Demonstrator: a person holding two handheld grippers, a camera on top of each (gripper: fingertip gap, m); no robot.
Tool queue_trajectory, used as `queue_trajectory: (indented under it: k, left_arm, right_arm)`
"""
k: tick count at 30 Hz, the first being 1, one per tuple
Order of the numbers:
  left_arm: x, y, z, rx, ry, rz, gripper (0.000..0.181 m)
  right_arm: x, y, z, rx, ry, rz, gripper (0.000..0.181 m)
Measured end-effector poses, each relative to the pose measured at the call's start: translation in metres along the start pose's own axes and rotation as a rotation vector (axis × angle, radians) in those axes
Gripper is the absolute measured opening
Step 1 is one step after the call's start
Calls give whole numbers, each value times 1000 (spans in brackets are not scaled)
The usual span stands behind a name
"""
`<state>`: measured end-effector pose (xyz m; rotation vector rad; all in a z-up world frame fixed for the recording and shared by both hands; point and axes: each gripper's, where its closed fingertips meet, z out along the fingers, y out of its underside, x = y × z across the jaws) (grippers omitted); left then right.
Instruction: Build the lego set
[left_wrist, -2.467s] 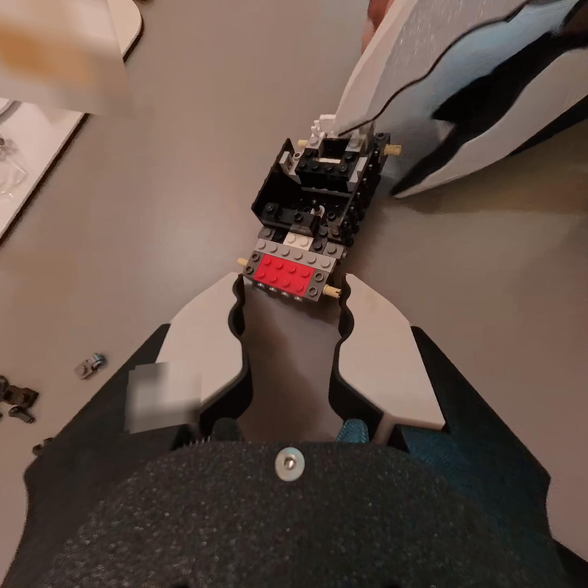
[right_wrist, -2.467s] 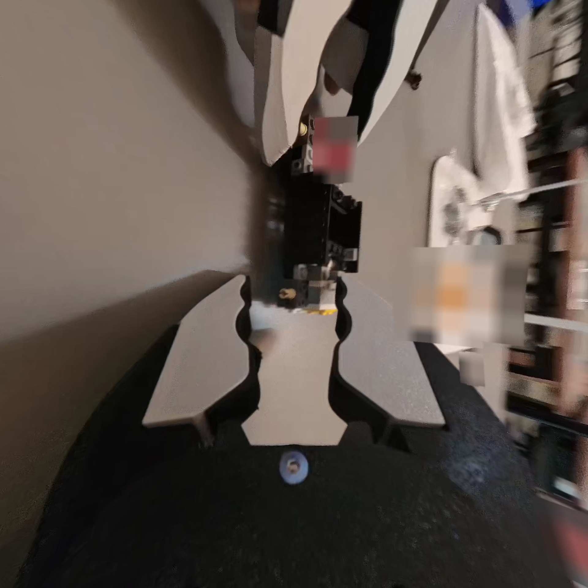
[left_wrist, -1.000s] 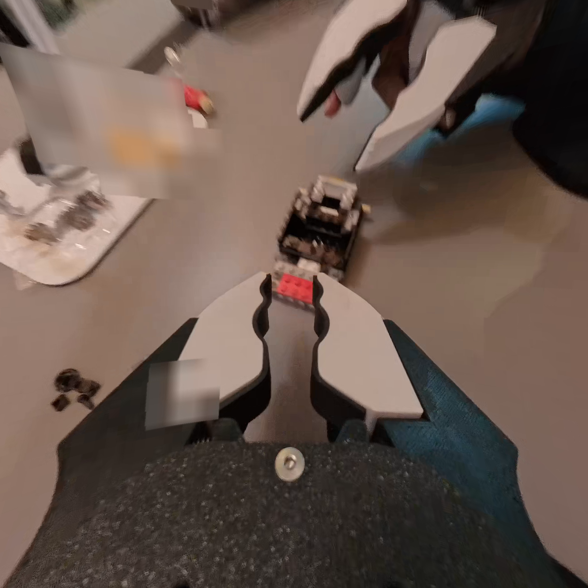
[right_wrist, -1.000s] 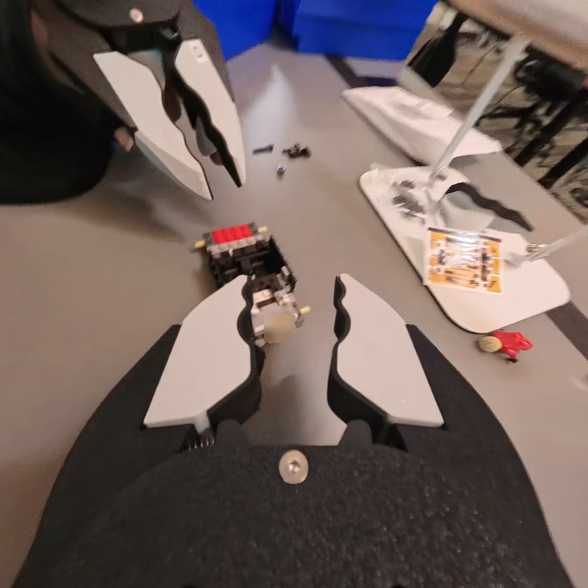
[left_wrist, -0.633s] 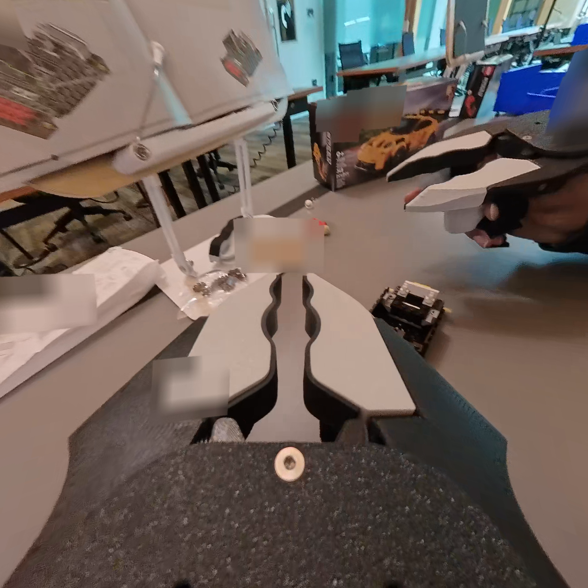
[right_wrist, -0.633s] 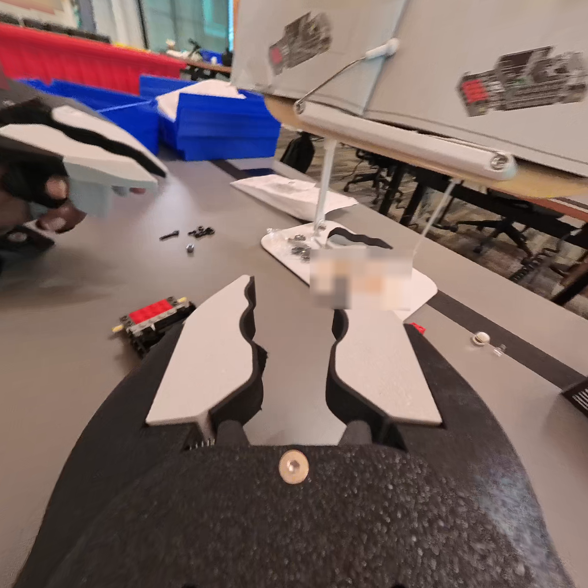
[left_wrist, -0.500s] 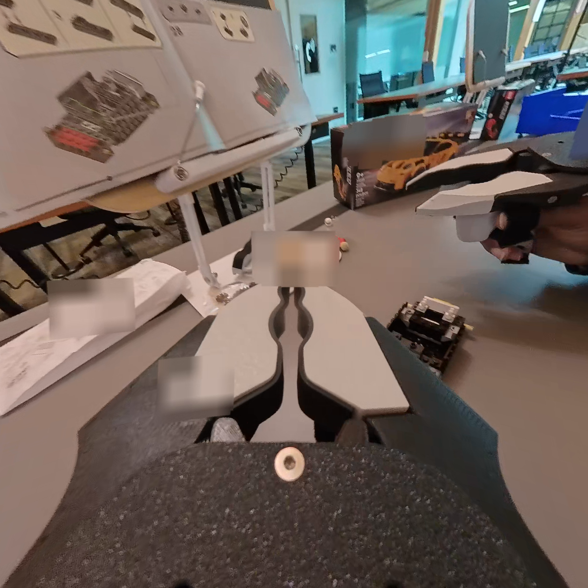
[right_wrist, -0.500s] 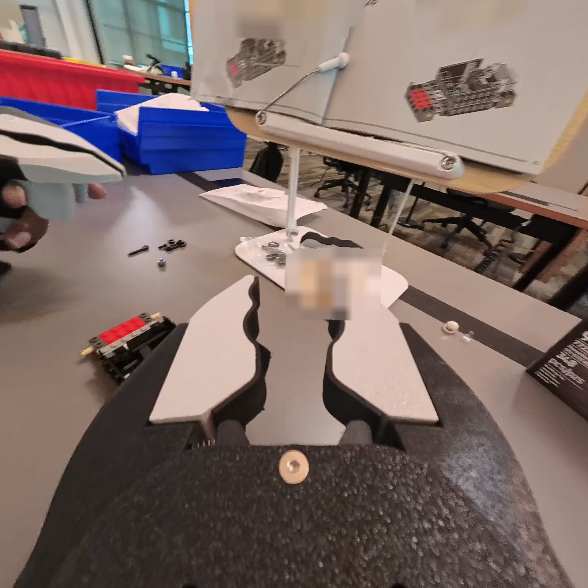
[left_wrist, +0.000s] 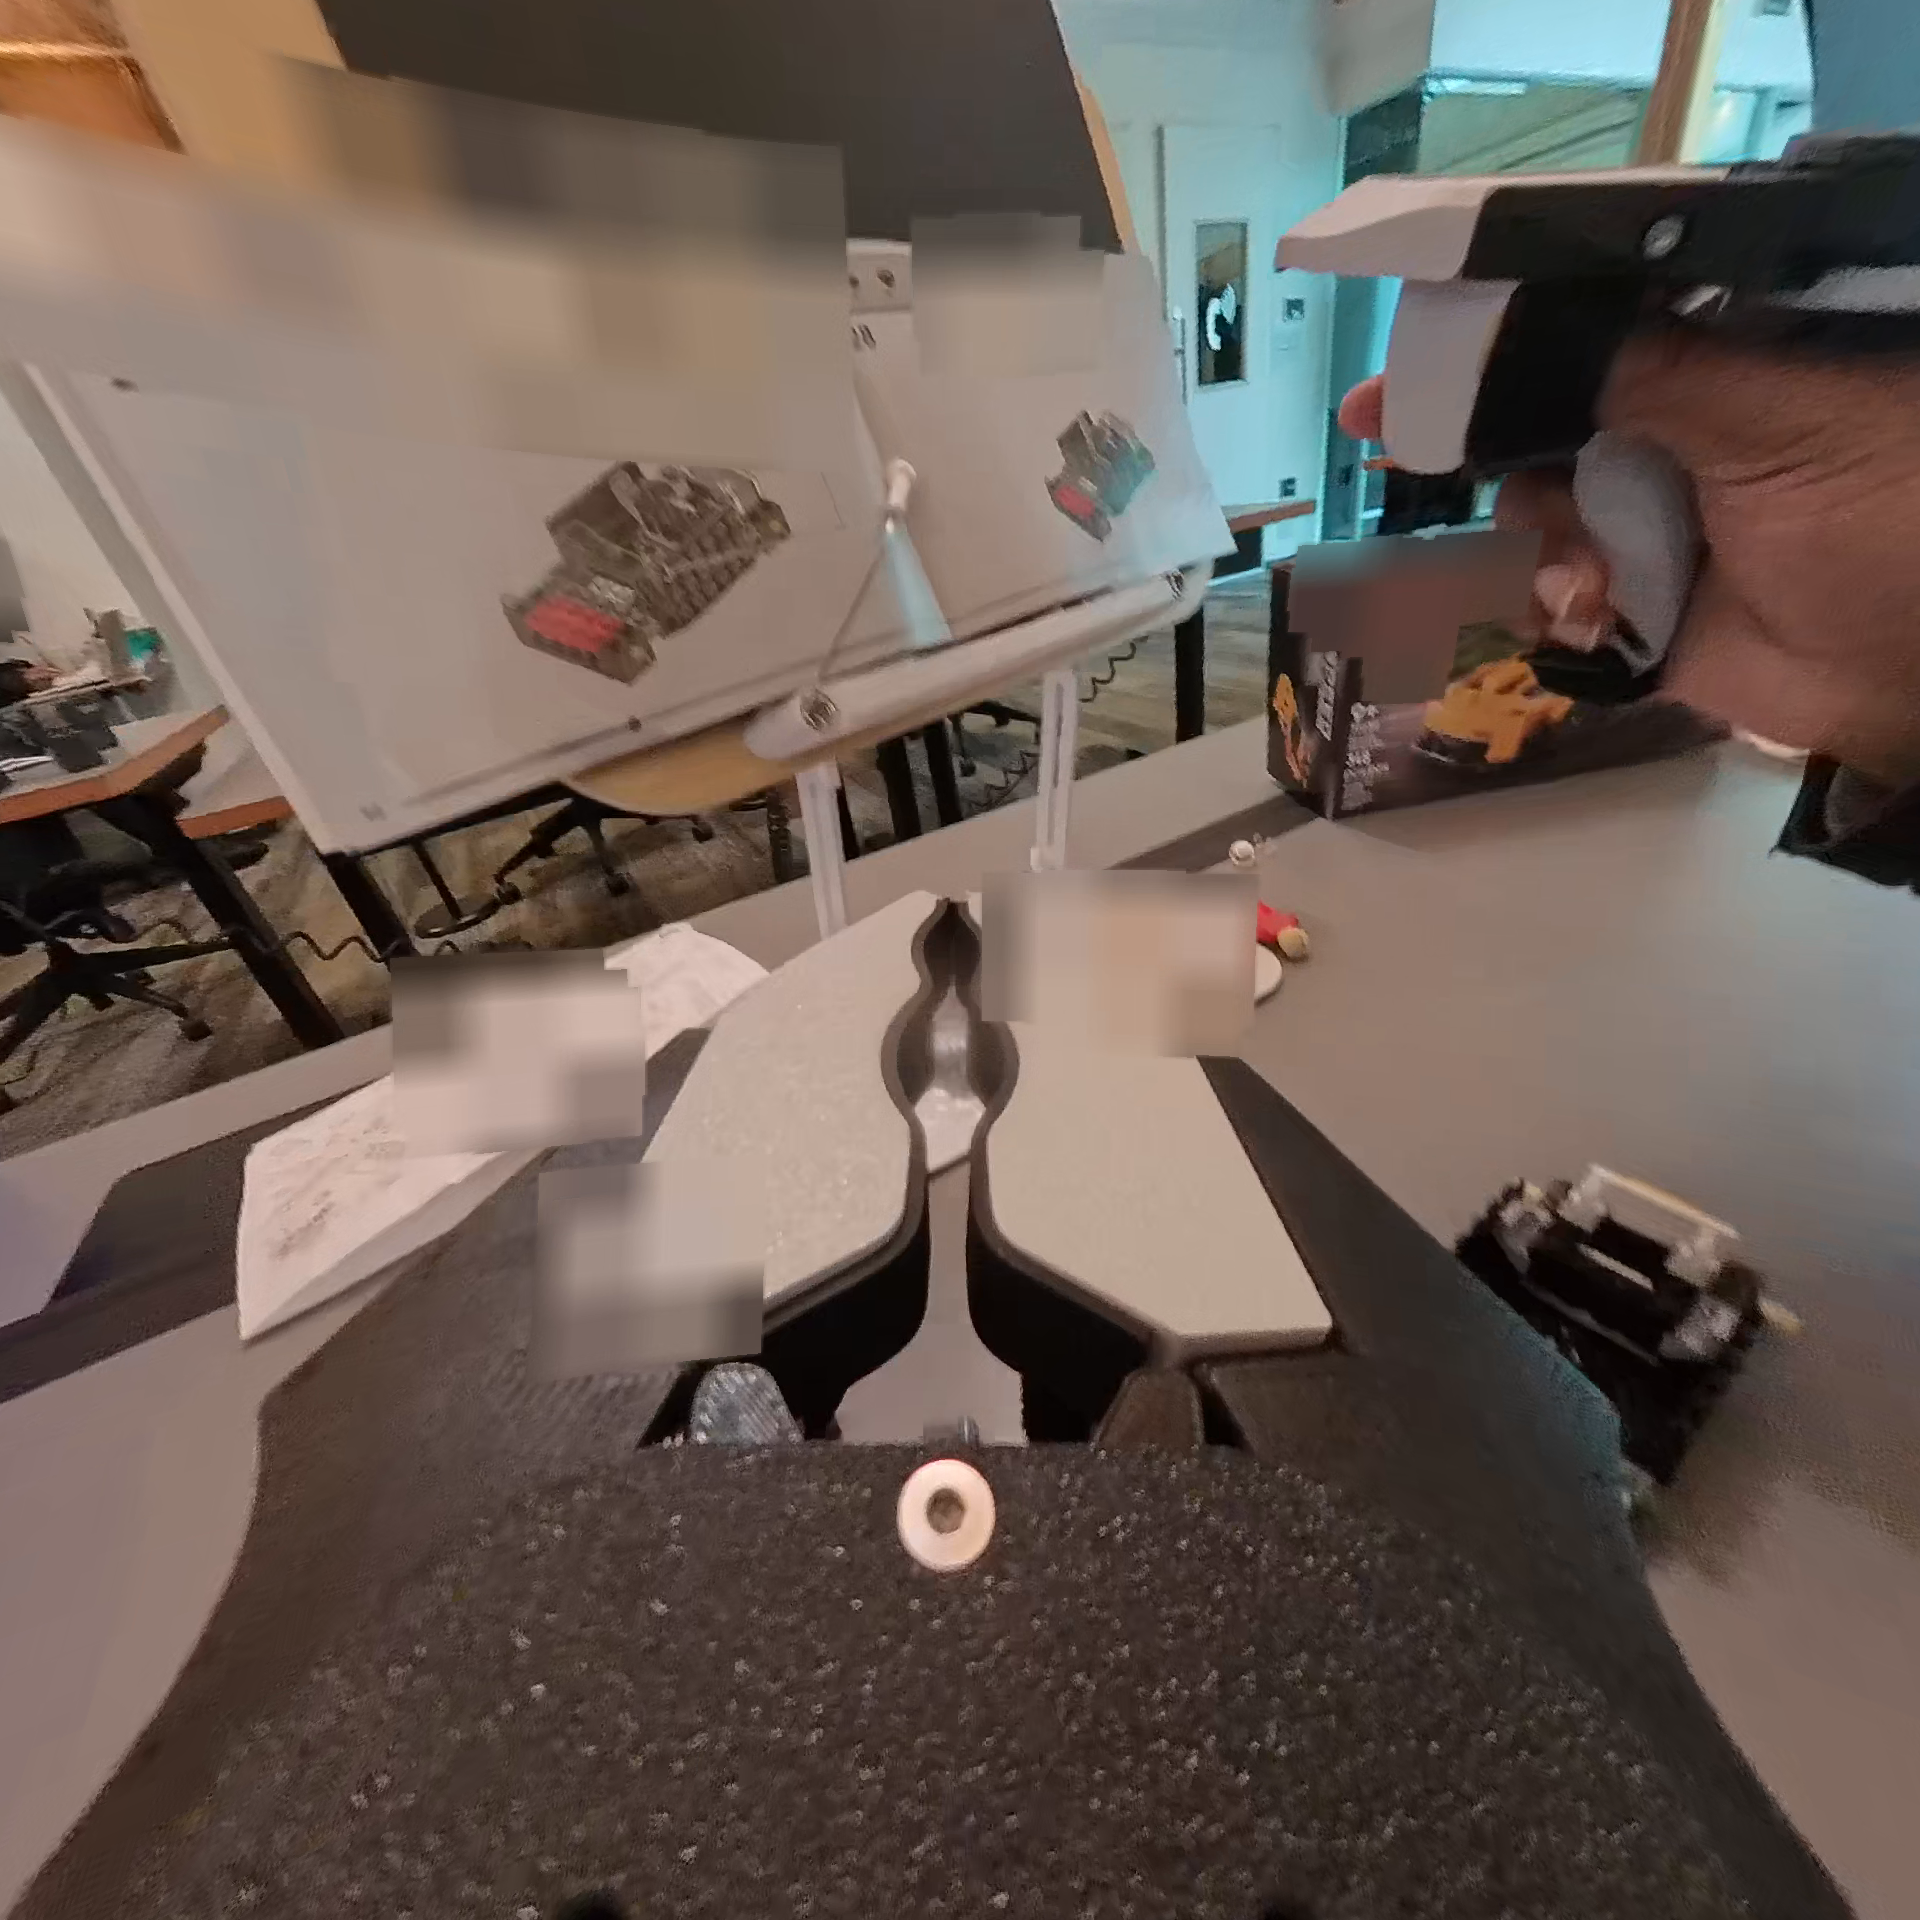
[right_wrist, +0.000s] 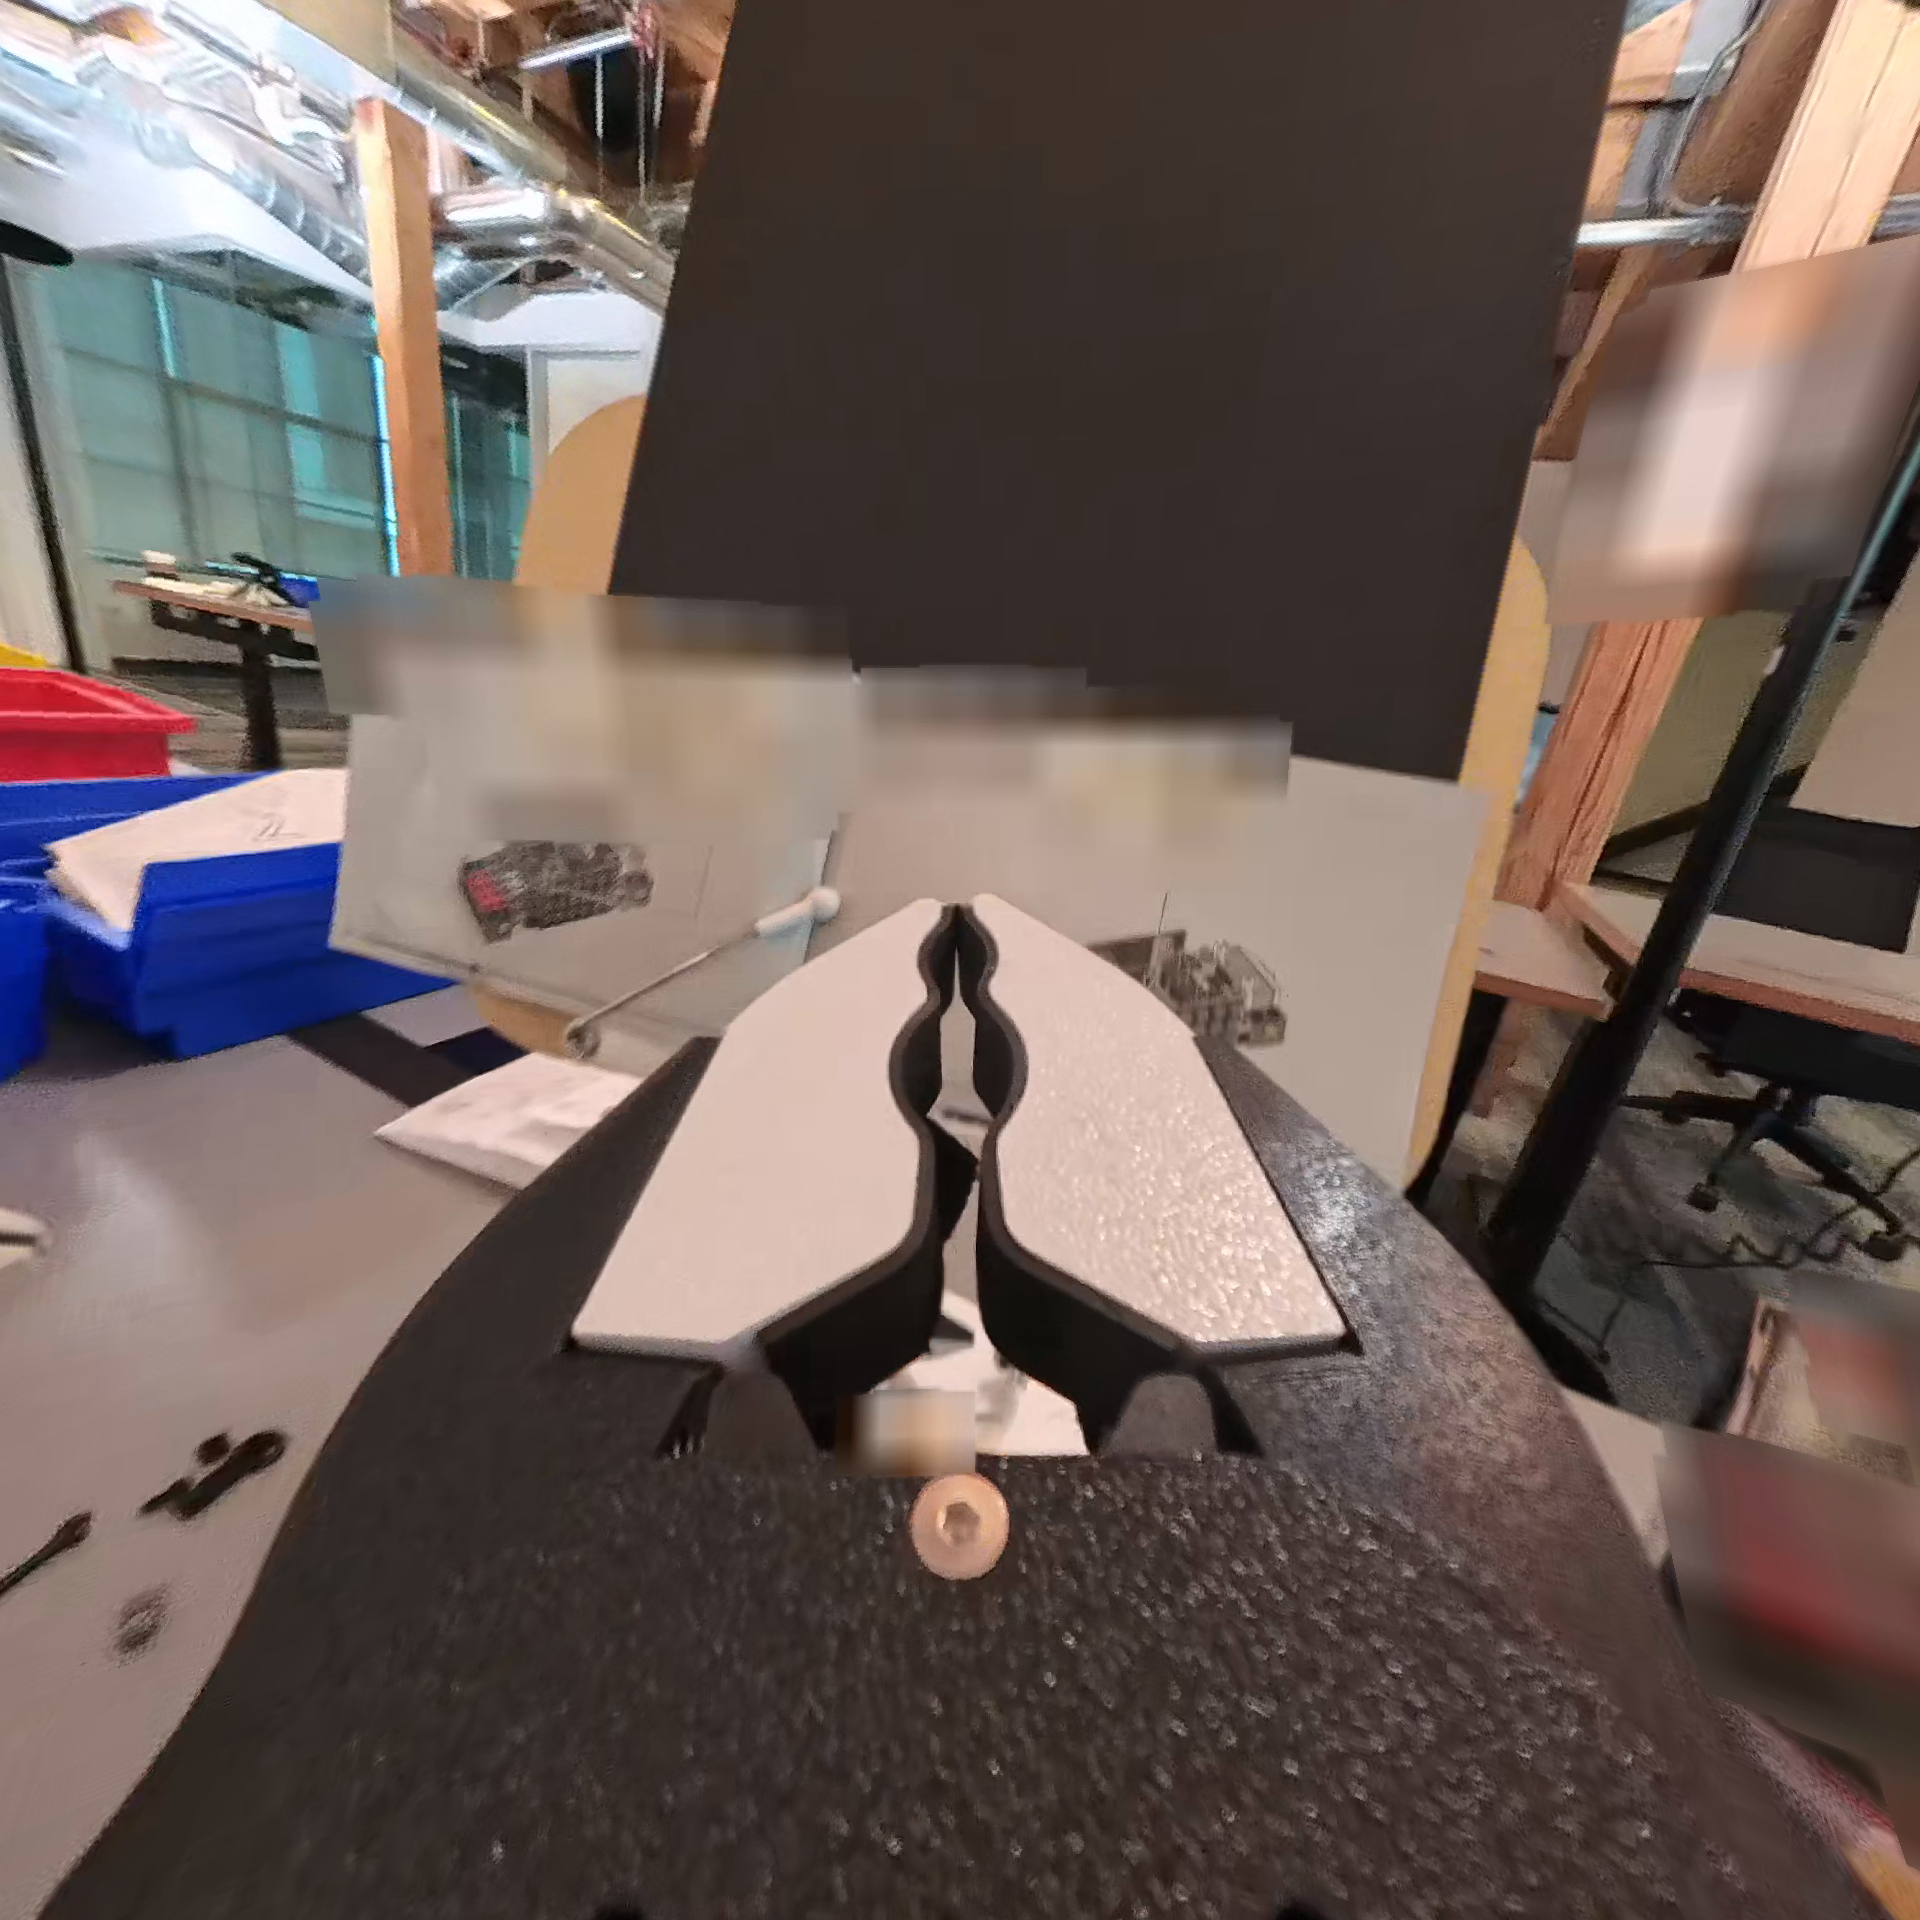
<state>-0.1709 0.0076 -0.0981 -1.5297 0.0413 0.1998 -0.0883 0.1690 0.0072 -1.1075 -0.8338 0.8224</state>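
The black lego build (left_wrist: 1616, 1314) sits on the grey table (left_wrist: 1558, 1039) at the right of the left wrist view, apart from both grippers. My left gripper (left_wrist: 951, 914) is shut and empty, raised and pointing at the open instruction booklet (left_wrist: 644, 582) on its stand. My right gripper (right_wrist: 956, 912) is shut and empty and points at the same booklet (right_wrist: 582, 883). The right gripper also shows held high at the top right of the left wrist view (left_wrist: 1371, 234). The build is out of sight in the right wrist view.
Small black loose parts (right_wrist: 213, 1470) lie on the table at the left. Blue bins (right_wrist: 177, 935) and a red bin (right_wrist: 73, 732) stand far left. A lego box (left_wrist: 1455, 717), a red minifigure (left_wrist: 1280, 928) and a folded white paper (left_wrist: 353, 1184) are on the table. Some 20 cm of space lies between my two pairs of fingers. The black lego build (left_wrist: 1616, 1314) lies around 20 cm away from my left fingertips.
Both grippers let go of the build, lifted away and tilted up toward the booklet. Both have closed from open to shut. The build stays on the table.
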Motion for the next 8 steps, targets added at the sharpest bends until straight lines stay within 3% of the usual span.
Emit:
queue_trajectory:
  k: [8]
  left_arm:
    - [-21,-60,47,89,-55,-17,0]
  right_arm:
    - [-6,1,62,-29,-9,-7,0]
